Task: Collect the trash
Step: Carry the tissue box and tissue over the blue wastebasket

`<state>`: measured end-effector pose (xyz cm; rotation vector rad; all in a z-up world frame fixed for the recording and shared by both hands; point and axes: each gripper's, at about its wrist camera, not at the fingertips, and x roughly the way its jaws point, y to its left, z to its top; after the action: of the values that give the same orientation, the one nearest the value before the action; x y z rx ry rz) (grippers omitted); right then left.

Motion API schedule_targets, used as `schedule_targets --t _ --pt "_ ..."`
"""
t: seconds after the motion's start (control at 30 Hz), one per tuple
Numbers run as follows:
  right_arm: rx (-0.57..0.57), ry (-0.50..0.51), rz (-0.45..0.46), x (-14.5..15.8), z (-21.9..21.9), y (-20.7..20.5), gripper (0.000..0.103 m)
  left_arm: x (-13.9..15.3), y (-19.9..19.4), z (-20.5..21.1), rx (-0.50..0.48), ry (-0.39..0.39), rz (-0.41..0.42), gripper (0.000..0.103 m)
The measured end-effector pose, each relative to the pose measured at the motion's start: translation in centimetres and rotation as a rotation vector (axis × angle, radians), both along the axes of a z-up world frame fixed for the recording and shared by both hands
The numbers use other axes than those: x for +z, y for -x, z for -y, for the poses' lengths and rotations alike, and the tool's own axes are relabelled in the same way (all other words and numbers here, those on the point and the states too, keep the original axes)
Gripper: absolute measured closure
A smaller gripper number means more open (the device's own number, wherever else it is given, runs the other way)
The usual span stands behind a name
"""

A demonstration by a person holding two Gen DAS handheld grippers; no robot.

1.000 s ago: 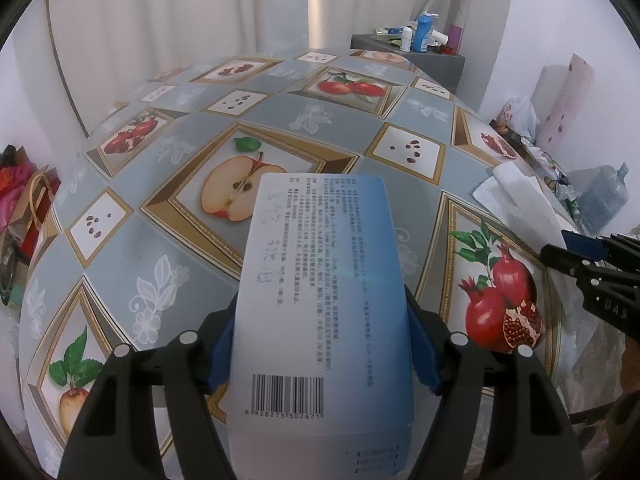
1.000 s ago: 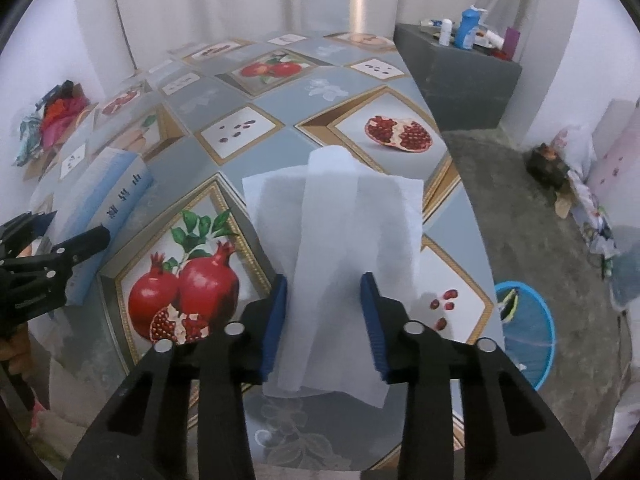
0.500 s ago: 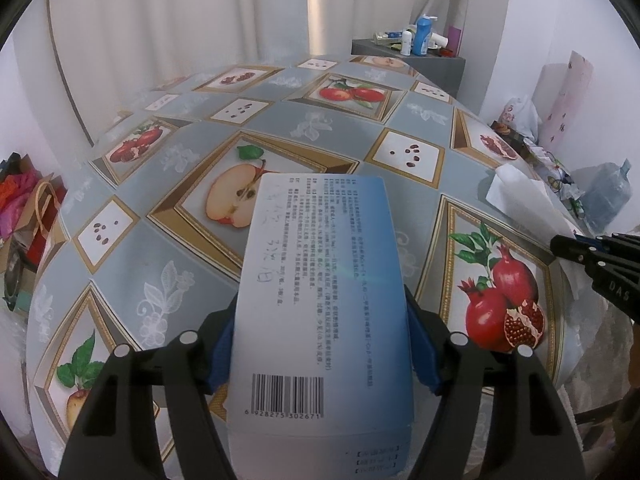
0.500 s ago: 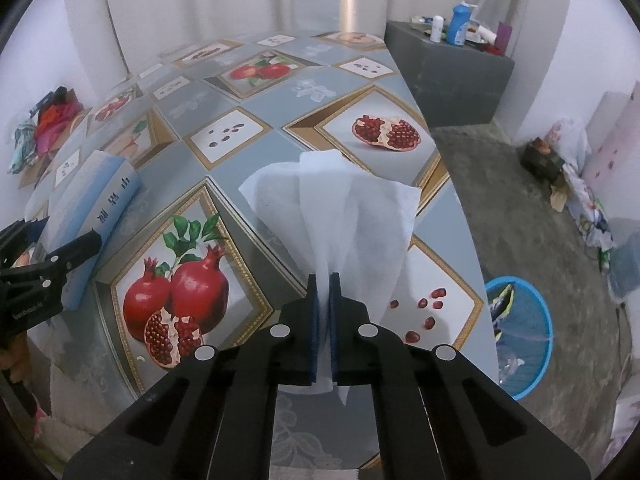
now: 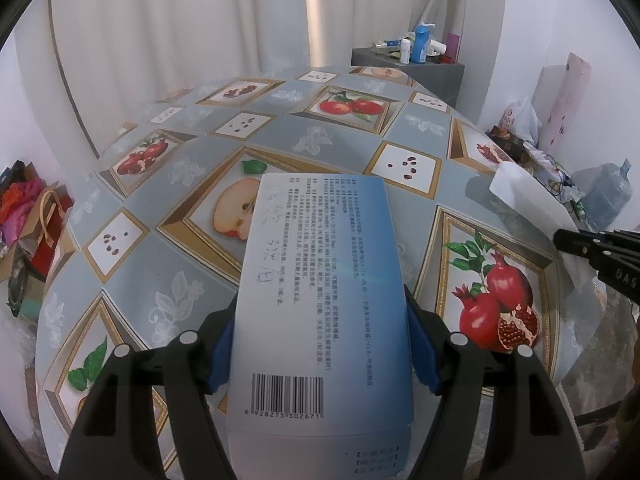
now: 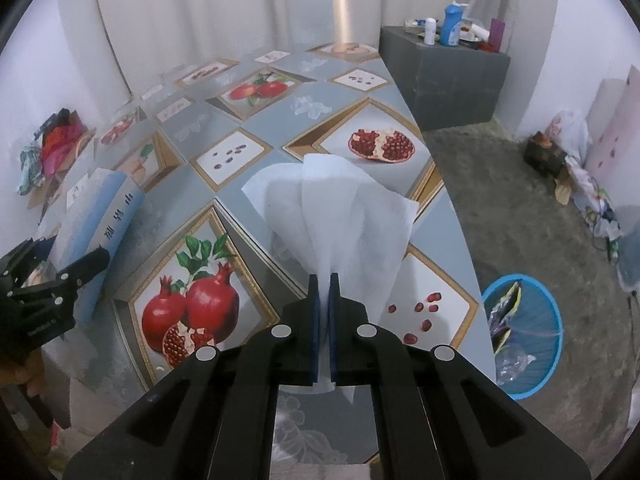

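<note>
My left gripper [image 5: 320, 332] is shut on a white and blue cardboard box [image 5: 320, 300] with a barcode, held above the table. The box also shows at the left of the right wrist view [image 6: 100, 220]. My right gripper [image 6: 324, 292] is shut on a white tissue [image 6: 340, 216], which fans upward, lifted off the table near its right edge. The tissue shows at the right of the left wrist view [image 5: 528, 200], with the right gripper's tip [image 5: 568, 238] beside it.
The table [image 5: 280, 152] has a blue-grey fruit-print cloth. A blue waste basket [image 6: 524, 332] with wrappers in it stands on the floor to the right. A dark cabinet [image 6: 444, 76] with bottles stands behind. Bags [image 5: 32, 216] lie on the floor at left.
My right gripper closed on the flat tissue and lifted it, so it now fans upward. My left gripper rose with the box still held.
</note>
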<state>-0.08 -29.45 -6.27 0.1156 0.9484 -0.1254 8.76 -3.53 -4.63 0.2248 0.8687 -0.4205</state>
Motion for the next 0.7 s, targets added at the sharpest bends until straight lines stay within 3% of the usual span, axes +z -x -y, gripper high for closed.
schedule_targets --t 0.43,0.57,0.7 --pt "-0.051 -0.076 0.120 3.6 2.5 1.8 0.101 3.5 0.9 1.7 -0.059 0.031 0.069 0.034" --pt "-0.131 -0.092 0.194 5.5 5.7 3.7 0.101 5.7 1.4 4.3 -0.151 0.045 0.104 0.034" --pt "-0.283 -0.085 0.269 7.2 10.8 7.4 0.101 7.9 1.9 8.6 -0.282 0.078 0.124 0.034"
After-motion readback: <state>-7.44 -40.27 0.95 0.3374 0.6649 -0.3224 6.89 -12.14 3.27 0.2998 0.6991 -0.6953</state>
